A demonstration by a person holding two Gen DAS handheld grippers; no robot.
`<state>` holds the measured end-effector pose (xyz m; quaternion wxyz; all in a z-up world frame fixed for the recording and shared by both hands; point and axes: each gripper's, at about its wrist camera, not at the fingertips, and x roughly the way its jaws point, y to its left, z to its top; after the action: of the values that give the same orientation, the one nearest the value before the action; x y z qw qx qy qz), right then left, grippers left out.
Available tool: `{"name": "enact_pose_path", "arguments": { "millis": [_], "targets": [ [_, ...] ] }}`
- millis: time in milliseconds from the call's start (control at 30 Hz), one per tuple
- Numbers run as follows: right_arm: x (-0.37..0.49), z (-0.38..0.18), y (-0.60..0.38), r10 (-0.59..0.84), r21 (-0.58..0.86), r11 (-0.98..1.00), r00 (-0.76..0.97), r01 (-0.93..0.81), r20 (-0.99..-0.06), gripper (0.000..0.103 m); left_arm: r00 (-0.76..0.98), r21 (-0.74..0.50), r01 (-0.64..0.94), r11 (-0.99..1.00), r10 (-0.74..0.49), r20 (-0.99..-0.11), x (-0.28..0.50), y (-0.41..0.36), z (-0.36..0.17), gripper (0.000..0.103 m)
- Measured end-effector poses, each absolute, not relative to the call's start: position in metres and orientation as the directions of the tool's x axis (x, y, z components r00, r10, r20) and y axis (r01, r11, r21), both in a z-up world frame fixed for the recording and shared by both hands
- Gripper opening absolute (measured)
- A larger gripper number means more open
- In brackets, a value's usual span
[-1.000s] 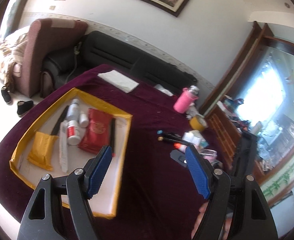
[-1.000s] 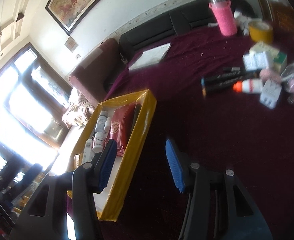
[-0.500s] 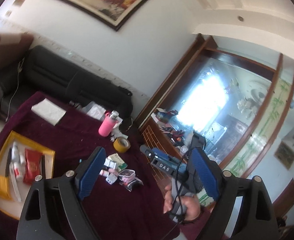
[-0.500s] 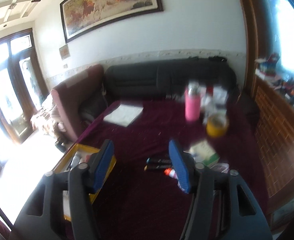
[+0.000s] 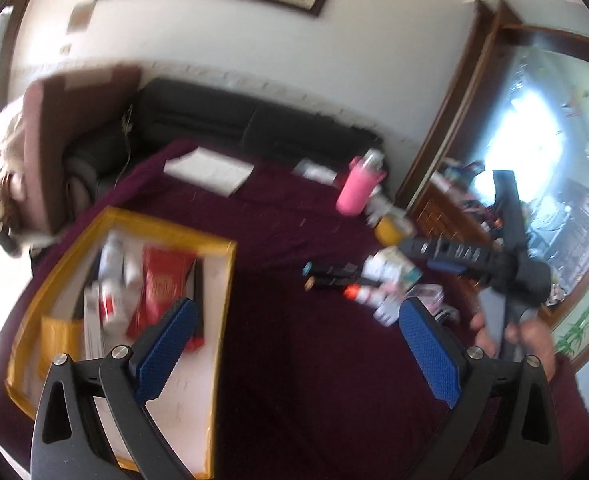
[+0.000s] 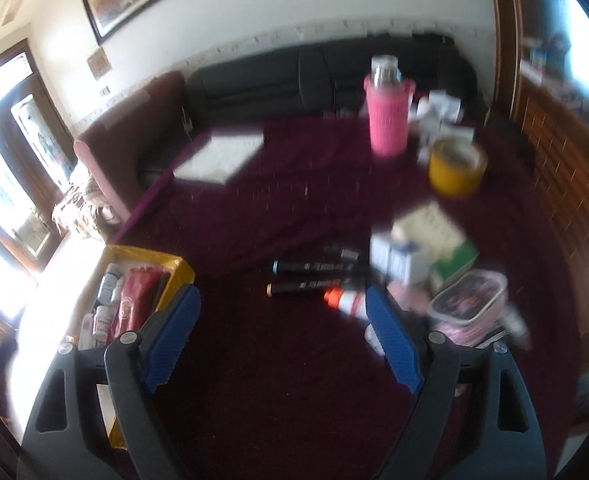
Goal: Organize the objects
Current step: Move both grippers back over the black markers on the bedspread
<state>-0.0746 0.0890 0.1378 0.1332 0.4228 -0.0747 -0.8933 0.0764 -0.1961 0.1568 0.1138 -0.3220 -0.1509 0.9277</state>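
Both views blurred; table covered in maroon cloth (image 5: pixel 294 360).

Left wrist view, left to right: tray (image 5: pixel 222 320) with yellow rim at 9 o'clock, holding white bottles (image 5: pixel 112 276), a red packet (image 5: pixel 160 284) and a yellow pouch (image 5: pixel 60 338); left gripper (image 5: pixel 294 344) at 6 o'clock, jaws spread wide, just been opening, nothing between them but bare cloth; white pad (image 5: pixel 208 170) at 11 o'clock; two dark markers (image 5: pixel 330 276) just right of centre, side by side; pink bottle (image 5: pixel 358 188) at 1 o'clock, upright; yellow tape roll (image 5: pixel 390 230) just below it; clutter of small boxes (image 5: pixel 390 268) near 3 o'clock; right gripper (image 5: pixel 450 258) seen side-on at 3 o'clock, a hand (image 5: pixel 534 340) beneath it.

Right wrist view, left to right: tray rim (image 6: pixel 174 270) at 8 o'clock; right gripper (image 6: pixel 282 340) at 6 o'clock, jaws spread, just been opening, empty; markers (image 6: pixel 314 278) at centre; orange-capped bottle (image 6: pixel 348 302) touching the right pad's edge in view, contact not certain; pink pouch (image 6: pixel 470 308) at 4 o'clock.
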Motion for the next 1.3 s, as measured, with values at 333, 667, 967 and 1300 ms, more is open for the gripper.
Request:
{"name": "enact_pose_path", "arguments": {
  "millis": [333,667,967,1300],
  "targets": [
    [-0.19,0.056,0.046,-0.106,0.036,-0.985,-0.425,0.169,-0.899,0.076,-0.618,-0.455,-0.14,-0.879,0.437,-0.654,0.045,-0.194,0.081,0.099],
    [-0.176,0.026,0.037,-0.397,0.34,-0.896,-0.173,0.284,-0.901,0.077,-0.614,-0.481,-0.133,-0.867,0.453,-0.647,0.038,-0.208,0.071,0.099],
    [-0.106,0.055,0.066,-0.402,0.32,-0.904,-0.305,0.285,-0.863,0.076,-0.593,-0.492,-0.135,-0.86,0.468,-0.655,0.055,-0.197,0.065,0.099],
    [-0.215,0.015,0.059,-0.203,0.178,-0.978,-0.308,0.107,-0.93,0.079,-0.638,-0.402,-0.168,-0.9,0.41,-0.652,0.075,-0.19,0.086,0.099]
  ]
}}
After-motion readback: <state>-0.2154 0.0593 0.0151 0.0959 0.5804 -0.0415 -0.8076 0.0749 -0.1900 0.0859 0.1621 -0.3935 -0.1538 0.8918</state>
